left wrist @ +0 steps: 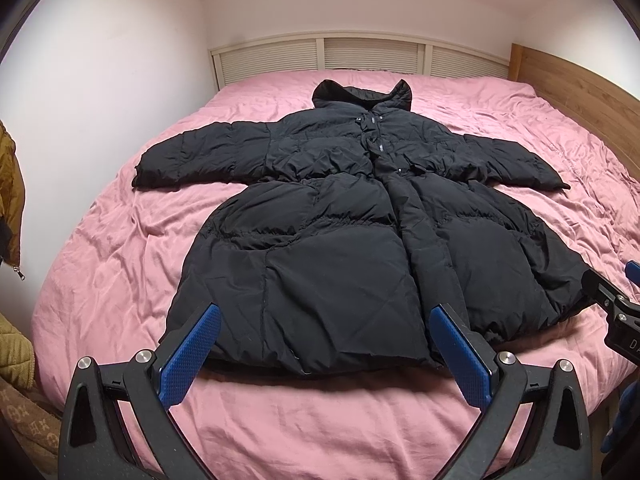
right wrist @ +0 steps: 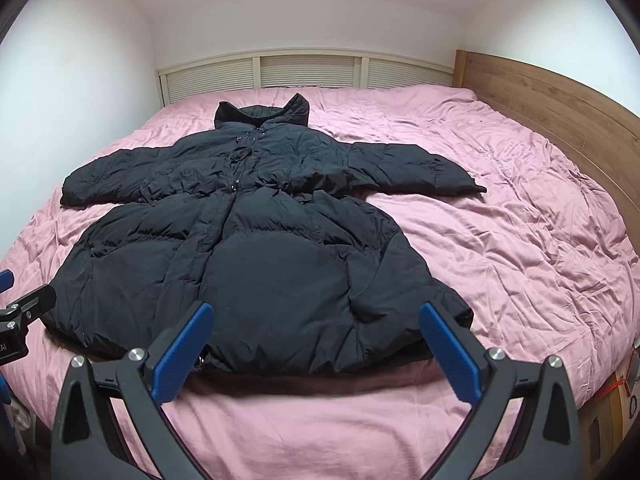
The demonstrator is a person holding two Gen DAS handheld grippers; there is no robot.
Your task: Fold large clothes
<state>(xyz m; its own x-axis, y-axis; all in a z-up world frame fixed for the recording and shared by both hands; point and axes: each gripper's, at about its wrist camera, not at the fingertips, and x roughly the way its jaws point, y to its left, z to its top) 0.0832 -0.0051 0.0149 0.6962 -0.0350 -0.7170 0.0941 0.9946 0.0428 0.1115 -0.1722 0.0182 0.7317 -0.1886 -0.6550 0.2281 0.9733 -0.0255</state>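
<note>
Flat on pink bed (left wrist: 120,240): black puffer coat (left wrist: 340,240), sleeves spread.

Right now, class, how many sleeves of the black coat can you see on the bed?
2. One sleeve stretches out to the left of the coat, the other sleeve to the right; both lie flat on the pink bedcover. None seems hidden.
</note>
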